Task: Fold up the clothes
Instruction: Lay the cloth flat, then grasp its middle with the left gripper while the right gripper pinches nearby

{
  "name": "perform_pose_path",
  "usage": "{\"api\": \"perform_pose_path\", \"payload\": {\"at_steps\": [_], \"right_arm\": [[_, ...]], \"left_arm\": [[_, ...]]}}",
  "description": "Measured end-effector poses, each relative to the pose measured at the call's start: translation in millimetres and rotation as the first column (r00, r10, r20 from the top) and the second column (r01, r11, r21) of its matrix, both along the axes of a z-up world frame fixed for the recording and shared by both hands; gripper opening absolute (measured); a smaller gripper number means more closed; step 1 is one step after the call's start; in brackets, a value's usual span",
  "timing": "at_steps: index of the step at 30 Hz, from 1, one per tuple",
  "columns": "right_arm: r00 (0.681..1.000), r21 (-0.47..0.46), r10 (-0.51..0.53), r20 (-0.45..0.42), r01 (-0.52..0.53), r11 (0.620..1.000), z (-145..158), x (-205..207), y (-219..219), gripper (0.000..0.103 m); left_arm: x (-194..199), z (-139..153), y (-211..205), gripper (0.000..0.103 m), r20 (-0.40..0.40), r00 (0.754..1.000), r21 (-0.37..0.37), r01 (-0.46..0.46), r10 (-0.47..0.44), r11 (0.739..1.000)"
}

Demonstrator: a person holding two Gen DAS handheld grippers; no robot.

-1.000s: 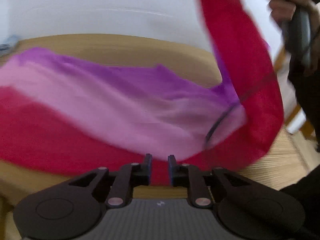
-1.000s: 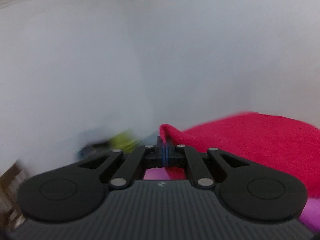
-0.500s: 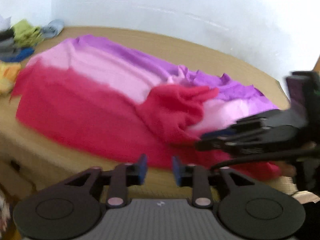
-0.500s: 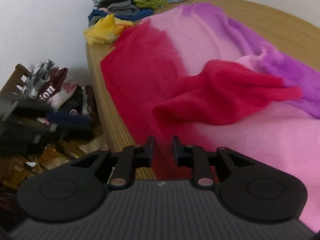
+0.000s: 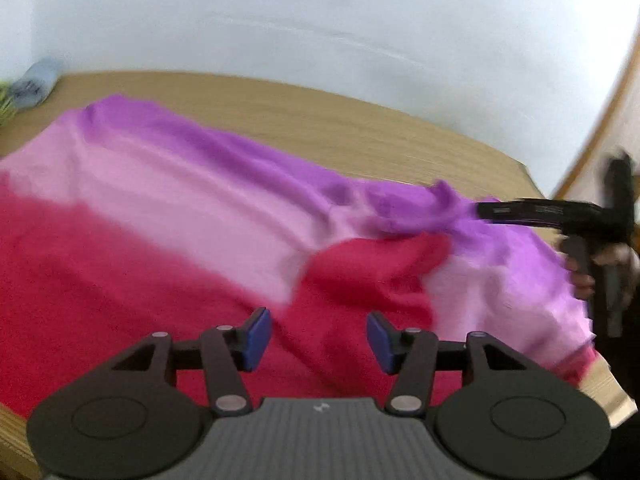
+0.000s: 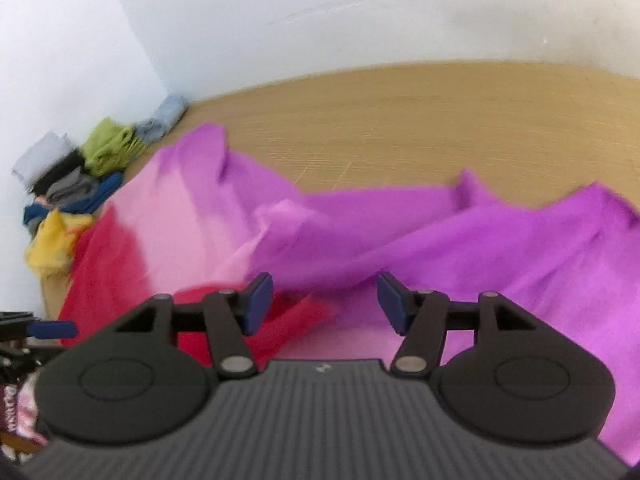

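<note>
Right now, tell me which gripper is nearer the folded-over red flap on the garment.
Left. The left gripper, jaws opening and empty, hovers just in front of the red flap. The right gripper, also opening and empty, is past the flap, over the garment's purple band.

Two fisheye views, each mounted on a handheld gripper and looking forward and down along its fingers. The left wrist camera sat close above the red end of a striped garment (image 5: 168, 264), facing a white wall (image 5: 320, 20); the right gripper (image 5: 520, 212) appeared at its right edge. The right wrist camera sat close over the purple end, facing the same wall and a corner pile of clothes (image 6: 80, 184). Both views shared the garment and wooden table (image 6: 420, 120).
</note>
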State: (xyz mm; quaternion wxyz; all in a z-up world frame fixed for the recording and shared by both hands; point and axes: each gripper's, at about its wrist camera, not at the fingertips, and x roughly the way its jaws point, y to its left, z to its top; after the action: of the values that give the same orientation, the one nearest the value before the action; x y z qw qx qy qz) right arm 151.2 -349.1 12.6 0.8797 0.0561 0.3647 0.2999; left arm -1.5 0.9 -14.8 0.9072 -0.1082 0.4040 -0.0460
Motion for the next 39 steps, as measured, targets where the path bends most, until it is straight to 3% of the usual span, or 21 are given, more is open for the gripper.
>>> {"api": "perform_pose_path", "payload": {"at_steps": [3,6,10,15,19,21,23,24,25,26,27,29,34,35,36,38,39], "right_arm": [[0.999,-0.057,-0.039,-0.008,0.038,0.998,2.7,13.5,-9.6,0.063],[1.0,-0.106,-0.003,-0.023,0.0,0.994,-1.6,15.8,15.3,0.063],[0.998,-0.172,0.063,-0.017,-0.065,0.983,-6.7,8.2,59.0,0.062],[0.984,-0.355,0.167,0.056,-0.137,0.925,-18.0,-2.1,117.8,0.061],[0.967,-0.504,0.242,0.077,-0.172,0.847,-30.9,-10.7,144.9,0.061],[0.962,-0.517,0.258,0.088,-0.177,0.837,-35.0,-11.9,145.6,0.061],[0.967,-0.488,0.242,0.08,-0.174,0.855,-36.1,-8.6,140.6,0.059],[0.972,-0.462,0.227,0.068,-0.171,0.87,-35.1,-5.6,136.6,0.056],[0.976,-0.435,0.21,0.059,-0.165,0.885,-33.1,-3.0,131.5,0.041],[0.98,-0.409,0.193,0.051,-0.156,0.899,-30.5,-0.5,126.0,0.02],[0.983,-0.396,0.177,0.052,-0.143,0.907,-28.4,1.1,121.8,0.014],[0.985,-0.373,0.152,0.077,-0.113,0.921,-21.9,2.0,111.8,0.01],[0.99,-0.299,0.085,0.116,-0.047,0.953,-7.6,4.4,84.9,0.007],[0.99,-0.287,0.077,0.118,-0.041,0.957,-6.3,3.9,78.6,0.007],[0.991,-0.283,0.073,0.116,-0.037,0.959,-6.4,4.1,73.6,0.007],[0.992,-0.281,0.066,0.11,-0.033,0.959,-8.3,5.4,67.1,0.007],[0.992,-0.283,0.065,0.108,-0.032,0.959,-9.9,6.0,65.7,0.007]], "left_arm": [[17.6,-7.9,15.1,0.055,-0.025,1.0,-0.02,0.019,-0.019,1.0],[44.7,-21.0,-0.6,0.055,-0.047,0.99,0.037,0.132,-0.13,0.991],[73.4,-41.7,-23.4,0.055,-0.088,0.957,0.116,0.285,-0.276,0.952],[83.8,-64.1,-38.7,0.055,-0.123,0.913,0.158,0.406,-0.39,0.9],[81.1,-67.8,-50.7,0.057,-0.11,0.9,0.189,0.436,-0.423,0.88],[83.3,-68.8,-52.5,0.057,-0.096,0.903,0.186,0.429,-0.418,0.884],[87.0,-68.9,-54.6,0.055,-0.089,0.91,0.185,0.415,-0.405,0.891],[88.9,-68.7,-56.0,0.044,-0.085,0.913,0.184,0.409,-0.4,0.894],[91.1,-67.9,-57.9,0.034,-0.082,0.913,0.183,0.408,-0.4,0.894],[92.2,-66.4,-59.0,0.015,-0.085,0.913,0.177,0.407,-0.398,0.896],[92.1,-63.9,-59.7,0.01,-0.091,0.912,0.168,0.41,-0.4,0.897],[86.1,-56.3,-59.5,0.01,-0.082,0.911,0.172,0.413,-0.404,0.895],[66.8,-42.6,-55.4,0.015,-0.077,0.909,0.224,0.416,-0.409,0.881],[66.1,-41.9,-55.1,0.03,-0.08,0.909,0.231,0.416,-0.409,0.879],[65.8,-41.5,-55.0,0.055,-0.082,0.909,0.238,0.416,-0.409,0.878],[72.9,-47.4,-58.5,0.069,-0.096,0.912,0.247,0.411,-0.399,0.878],[76.4,-50.3,-60.3,0.069,-0.103,0.913,0.251,0.408,-0.395,0.878]]}}
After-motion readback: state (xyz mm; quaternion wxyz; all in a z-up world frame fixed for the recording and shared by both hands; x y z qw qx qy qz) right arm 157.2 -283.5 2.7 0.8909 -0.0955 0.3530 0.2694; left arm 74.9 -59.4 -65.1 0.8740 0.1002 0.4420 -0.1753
